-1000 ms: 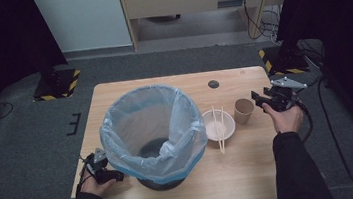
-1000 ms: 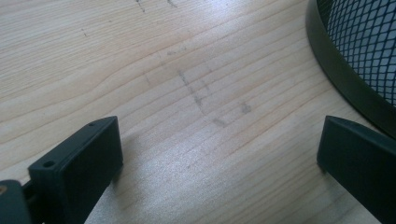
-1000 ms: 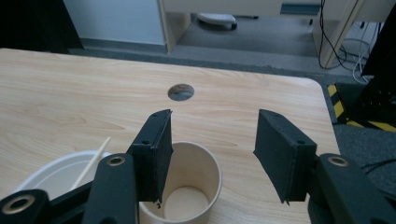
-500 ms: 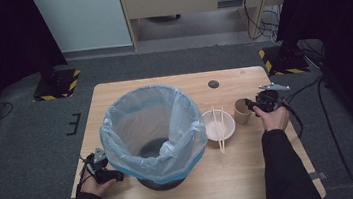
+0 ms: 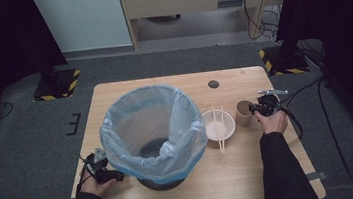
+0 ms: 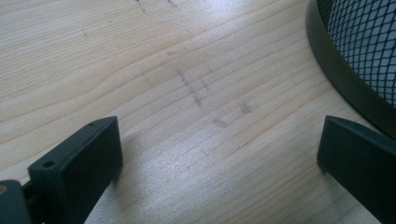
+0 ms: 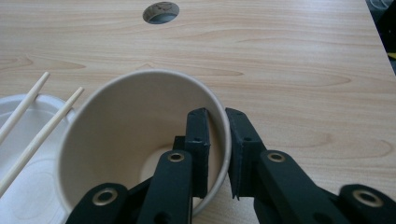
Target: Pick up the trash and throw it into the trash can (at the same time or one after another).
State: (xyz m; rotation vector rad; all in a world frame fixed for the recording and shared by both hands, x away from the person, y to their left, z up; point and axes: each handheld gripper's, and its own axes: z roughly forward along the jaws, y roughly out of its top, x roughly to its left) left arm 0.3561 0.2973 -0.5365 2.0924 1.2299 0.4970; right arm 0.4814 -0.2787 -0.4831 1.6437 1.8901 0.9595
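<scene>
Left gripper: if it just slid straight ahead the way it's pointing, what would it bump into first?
Probably nothing soon: the left gripper points over bare table. The bin's black base lies just right of that line, so depth is uncertain.

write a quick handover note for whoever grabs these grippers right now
Right gripper: jaws have just closed on the wall of the paper cup, one inside, one outside; cup on the table.
Left gripper: open, low over the table beside the lined bin.
White bowl with chopsticks across it sits between bin and cup.
Done: cup gripped. Left: probably cup, bowl and chopsticks into the bin.
</scene>
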